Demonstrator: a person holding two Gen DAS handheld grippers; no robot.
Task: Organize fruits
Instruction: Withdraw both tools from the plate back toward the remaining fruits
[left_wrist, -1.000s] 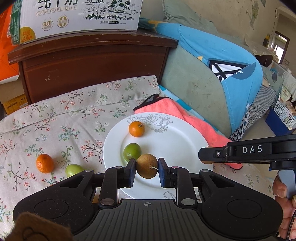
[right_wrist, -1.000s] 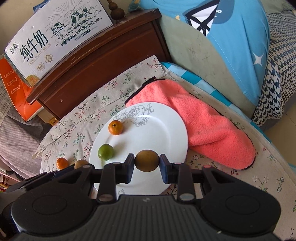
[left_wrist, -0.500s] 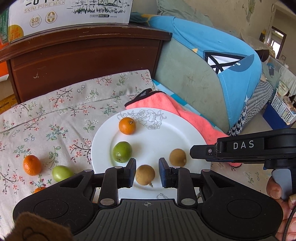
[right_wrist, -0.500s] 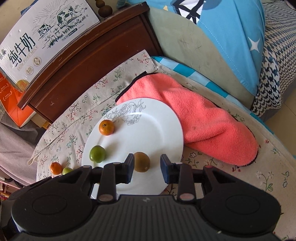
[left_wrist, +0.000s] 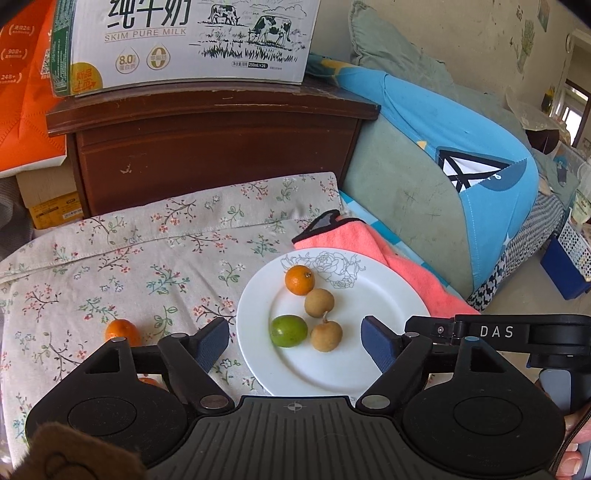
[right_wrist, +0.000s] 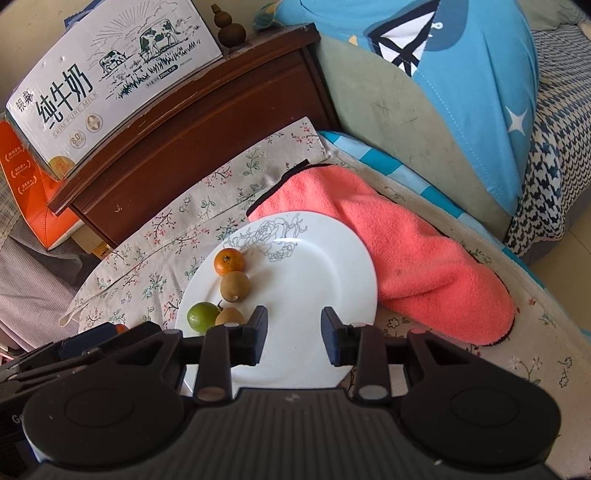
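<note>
Four fruits sit on the big white plate (left_wrist: 369, 369). One small orange (left_wrist: 122, 331) waits on the flowery cloth (left_wrist: 147, 266). Left gripper (left_wrist: 293, 339) has just been opening, wide and empty. Right gripper (right_wrist: 294, 334) is narrow, empty. Reach left, go slow, pinch the orange gently.

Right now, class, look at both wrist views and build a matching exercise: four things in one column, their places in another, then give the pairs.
1. green fruit
2. milk carton
3. pink towel
4. orange fruit off the plate

A. on the wooden cabinet
B. on the floral cloth
C. on the white plate
D. beside the plate, against its rim

Pairs: 1-C, 2-A, 3-D, 4-B
</note>
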